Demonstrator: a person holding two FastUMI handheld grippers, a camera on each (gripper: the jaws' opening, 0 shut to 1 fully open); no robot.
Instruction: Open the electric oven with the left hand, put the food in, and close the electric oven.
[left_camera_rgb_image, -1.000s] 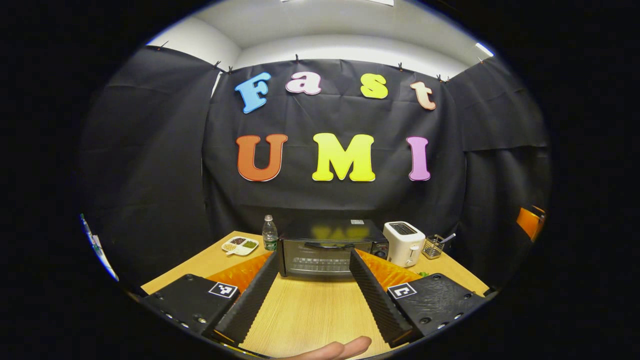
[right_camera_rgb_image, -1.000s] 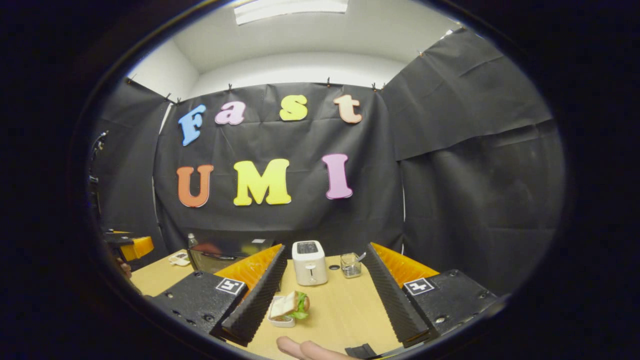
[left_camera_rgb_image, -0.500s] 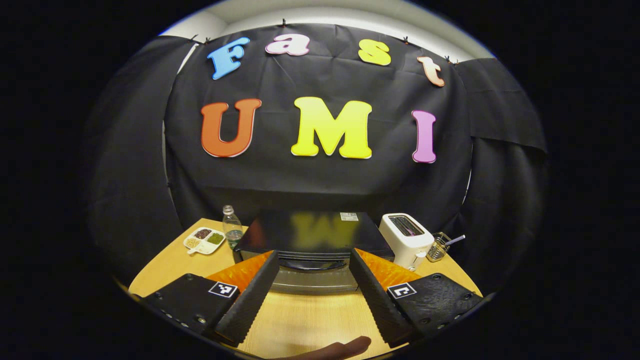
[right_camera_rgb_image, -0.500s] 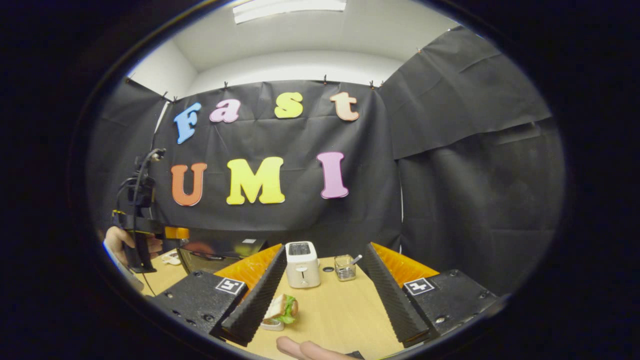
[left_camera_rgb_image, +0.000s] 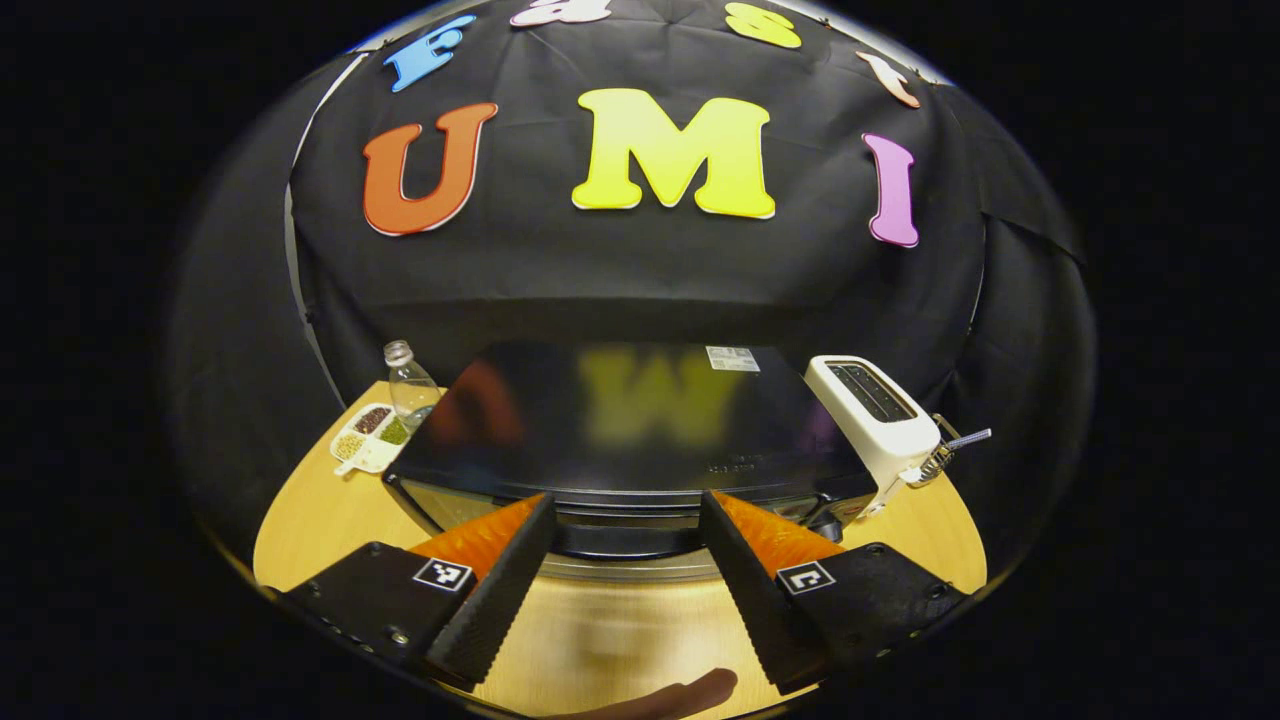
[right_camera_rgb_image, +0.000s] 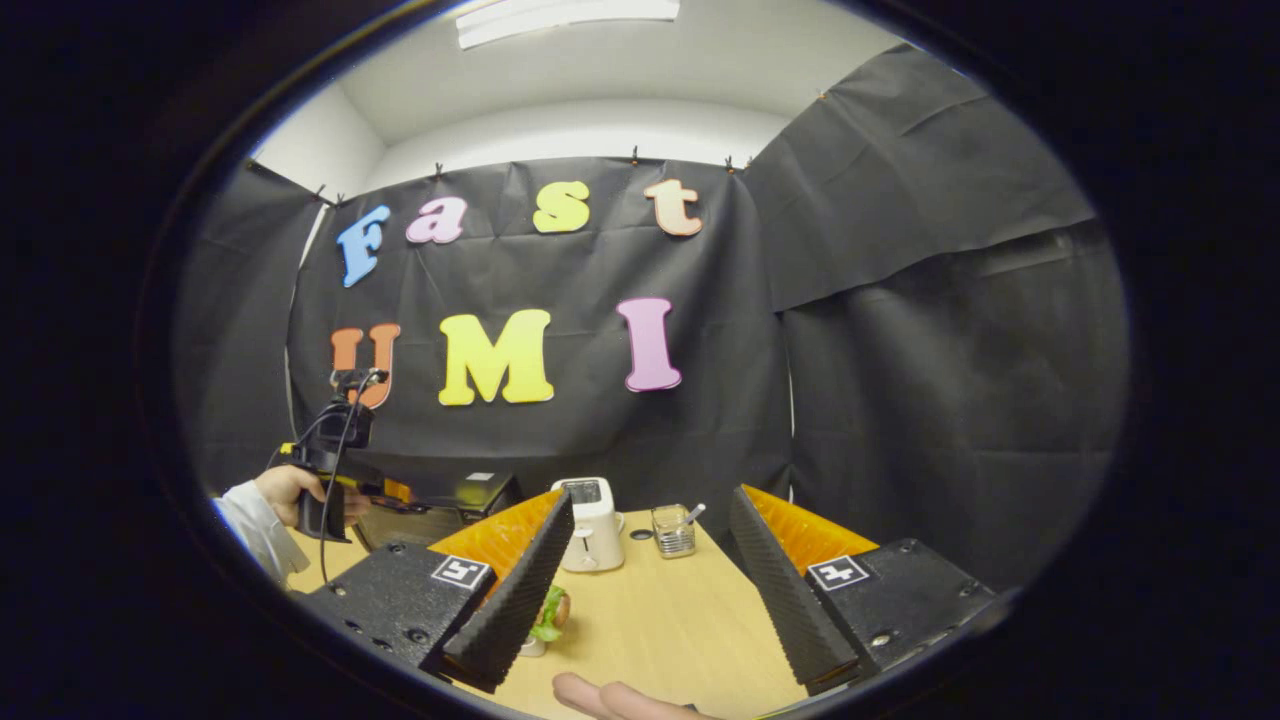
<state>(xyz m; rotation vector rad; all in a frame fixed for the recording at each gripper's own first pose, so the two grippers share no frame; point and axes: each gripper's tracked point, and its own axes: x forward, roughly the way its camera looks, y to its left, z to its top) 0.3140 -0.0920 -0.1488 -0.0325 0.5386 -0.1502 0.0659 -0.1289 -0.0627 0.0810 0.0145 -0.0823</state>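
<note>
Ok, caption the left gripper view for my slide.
Open left gripper closing in on the glossy black electric oven's door handle.

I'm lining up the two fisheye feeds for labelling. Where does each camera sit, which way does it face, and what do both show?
Left gripper view: rides on the left gripper, looking down over the black oven close ahead; its open fingers flank the door handle; a fingertip shows at the bottom edge.
Right gripper view: rides on the right gripper, facing across the wooden table; the sandwich lies by its open left finger; farther off, a hand holds the left gripper.
Shared: oven, white toaster, utensil holder, table.
</note>
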